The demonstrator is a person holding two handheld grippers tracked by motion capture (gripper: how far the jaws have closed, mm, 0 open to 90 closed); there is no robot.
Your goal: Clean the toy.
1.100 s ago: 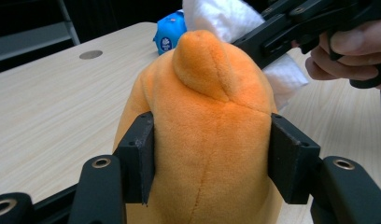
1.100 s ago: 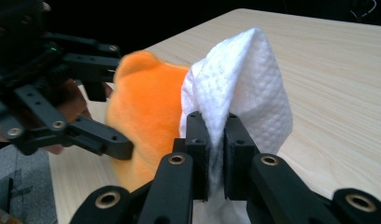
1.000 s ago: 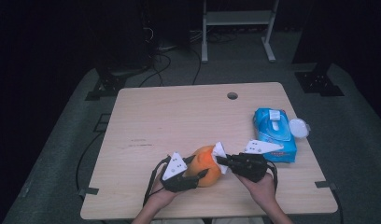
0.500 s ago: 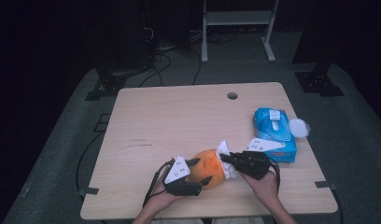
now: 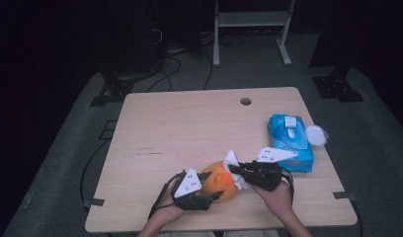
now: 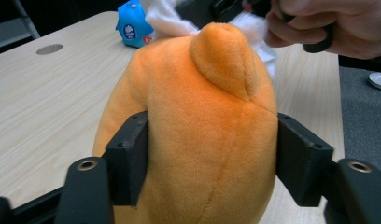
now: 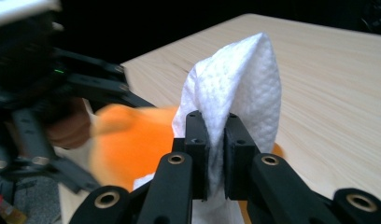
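Blur hides the orange plush toy in your right gripper view, and its lower part is cut off in your left one. You work on a light wooden table in a dark room, with a blue wipes pack nearby. Your left gripper clamps the toy at the near edge. Your right gripper pinches a white tissue against it.

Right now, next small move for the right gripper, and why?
Probably drag the wipe across the plush. The right gripper pinches the wipe at the plush's side, and the left gripper clamps the plush, so it looks braced for a stroke.
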